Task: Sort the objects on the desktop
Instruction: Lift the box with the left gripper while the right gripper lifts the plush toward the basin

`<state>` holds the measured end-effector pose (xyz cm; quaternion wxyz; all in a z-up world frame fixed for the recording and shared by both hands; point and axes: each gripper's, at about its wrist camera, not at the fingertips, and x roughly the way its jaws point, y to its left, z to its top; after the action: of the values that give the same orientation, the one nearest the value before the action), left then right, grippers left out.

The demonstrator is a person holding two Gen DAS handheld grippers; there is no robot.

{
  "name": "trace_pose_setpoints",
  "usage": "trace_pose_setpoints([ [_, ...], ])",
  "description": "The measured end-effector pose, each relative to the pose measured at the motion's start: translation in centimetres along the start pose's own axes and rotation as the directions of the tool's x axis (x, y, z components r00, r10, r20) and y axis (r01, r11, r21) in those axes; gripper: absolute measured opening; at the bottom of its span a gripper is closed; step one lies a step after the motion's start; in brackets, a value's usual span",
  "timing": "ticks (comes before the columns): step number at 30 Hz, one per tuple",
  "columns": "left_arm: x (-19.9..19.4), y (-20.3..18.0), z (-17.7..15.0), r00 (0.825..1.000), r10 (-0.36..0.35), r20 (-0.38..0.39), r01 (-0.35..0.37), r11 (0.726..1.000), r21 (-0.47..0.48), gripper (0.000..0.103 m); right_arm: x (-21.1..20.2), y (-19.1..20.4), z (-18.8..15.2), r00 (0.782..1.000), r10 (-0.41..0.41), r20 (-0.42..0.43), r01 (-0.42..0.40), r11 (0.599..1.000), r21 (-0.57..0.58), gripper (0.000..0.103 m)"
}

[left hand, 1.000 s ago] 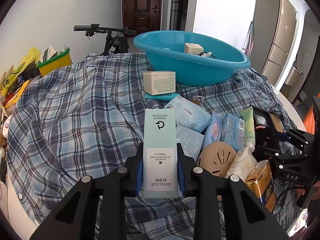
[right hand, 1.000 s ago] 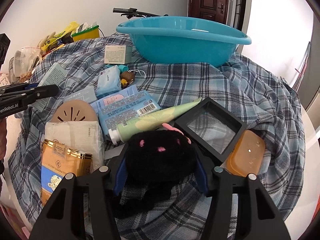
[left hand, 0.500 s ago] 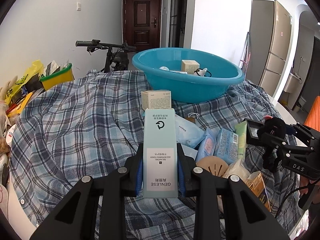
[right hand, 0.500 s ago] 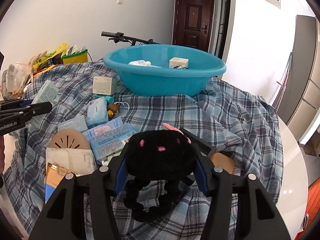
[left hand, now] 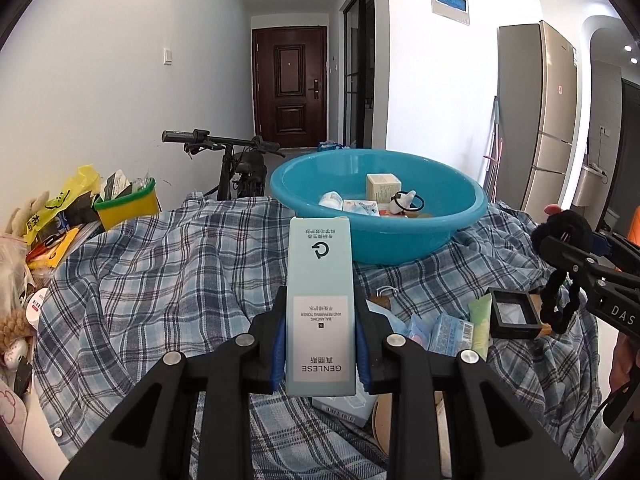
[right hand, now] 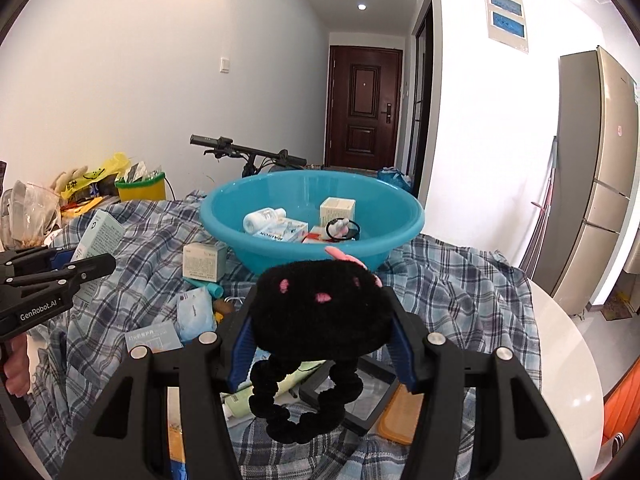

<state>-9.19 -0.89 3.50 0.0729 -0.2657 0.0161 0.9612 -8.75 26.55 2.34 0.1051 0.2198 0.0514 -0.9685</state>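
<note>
My left gripper [left hand: 320, 354] is shut on a tall pale-green toner box [left hand: 320, 300] and holds it upright above the plaid cloth [left hand: 160, 280]. My right gripper [right hand: 320, 340] is shut on a black fluffy plush toy [right hand: 320, 312] with pink marks, its curly legs hanging below. Both are lifted in front of the blue basin [left hand: 380, 236], which holds a small box, a bottle and packets. The basin also shows in the right wrist view [right hand: 312, 248]. The right gripper with the toy shows at the right of the left wrist view [left hand: 568, 240].
Wipes packs [left hand: 440, 328], a black square box [left hand: 514, 316] and a green tube lie on the cloth to the right. A small white box [right hand: 204, 262] stands before the basin. A yellow bin [left hand: 128, 204] and bags sit far left. A bicycle stands behind the table.
Both grippers have risen with their loads: the toner box and the black plush toy are lifted off the cloth and now sit higher, level with the basin.
</note>
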Motion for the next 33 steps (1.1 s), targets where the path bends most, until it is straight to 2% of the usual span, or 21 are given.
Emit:
trace_pose_setpoints([
  [6,-1.1,-0.2,2.2,0.996,0.006,0.092,-0.006,1.000,-0.005,0.030,-1.1,0.2,1.4,0.995,-0.013,0.100,0.014,1.000,-0.004,0.055],
  [14,-2.7,-1.0,5.4,0.978,0.012,0.206,-0.012,1.000,0.002,0.030,-2.3,0.2,3.9,0.981,-0.036,0.193,0.034,0.999,0.018,0.055],
  [18,-4.1,-1.5,7.1,0.958,0.013,0.285,-0.014,1.000,0.001,0.030,-3.3,0.4,5.0,0.965,-0.061,0.253,0.057,0.998,0.021,0.055],
  [25,-7.5,-2.7,9.0,0.903,0.022,0.428,-0.027,1.000,0.006,0.030,-5.2,0.8,6.8,0.932,-0.093,0.351,0.092,0.996,0.019,0.055],
  [28,-8.5,-2.9,9.3,0.896,0.017,0.444,-0.023,1.000,0.007,0.030,-6.1,0.9,7.4,0.917,-0.106,0.385,0.108,0.994,0.018,0.055],
  [33,-9.1,-3.0,9.1,0.888,0.034,0.459,-0.038,0.999,-0.002,0.030,-6.9,0.8,7.7,0.910,-0.110,0.399,0.106,0.994,0.031,0.055],
])
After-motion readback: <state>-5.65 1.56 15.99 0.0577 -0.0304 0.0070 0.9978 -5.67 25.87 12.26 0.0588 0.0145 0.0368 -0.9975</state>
